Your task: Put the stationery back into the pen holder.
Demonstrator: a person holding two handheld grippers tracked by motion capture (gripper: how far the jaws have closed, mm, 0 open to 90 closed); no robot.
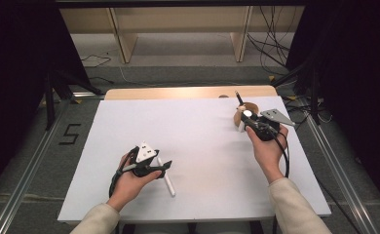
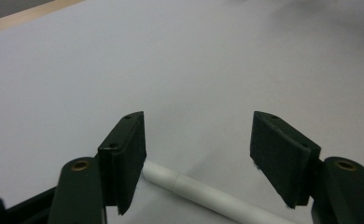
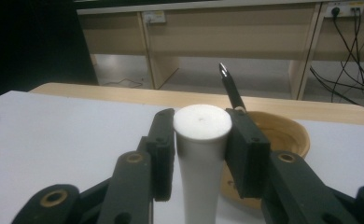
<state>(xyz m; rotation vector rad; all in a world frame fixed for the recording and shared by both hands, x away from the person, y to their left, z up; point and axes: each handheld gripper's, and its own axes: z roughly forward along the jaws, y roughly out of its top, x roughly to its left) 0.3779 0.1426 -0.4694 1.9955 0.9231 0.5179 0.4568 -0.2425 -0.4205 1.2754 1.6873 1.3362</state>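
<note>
- Apparently the right gripper [image 3: 201, 140] is clamping a white cylinder [image 3: 199, 158] upright beside the wooden bowl [image 3: 283, 140], at two o'clock on the table [image 1: 202, 131]; it is looking light, stiff and smooth, so gripping just below its flat top is seeming safest.
- Meanwhile the left gripper [image 2: 199, 154] is standing open and empty over a white pen [image 2: 208, 193] at seven o'clock.
- Helpfully, the right gripper view is showing a dark pen [image 3: 231, 88] leaning in the bowl, while the left gripper view is showing the white pen's cap seam.
</note>
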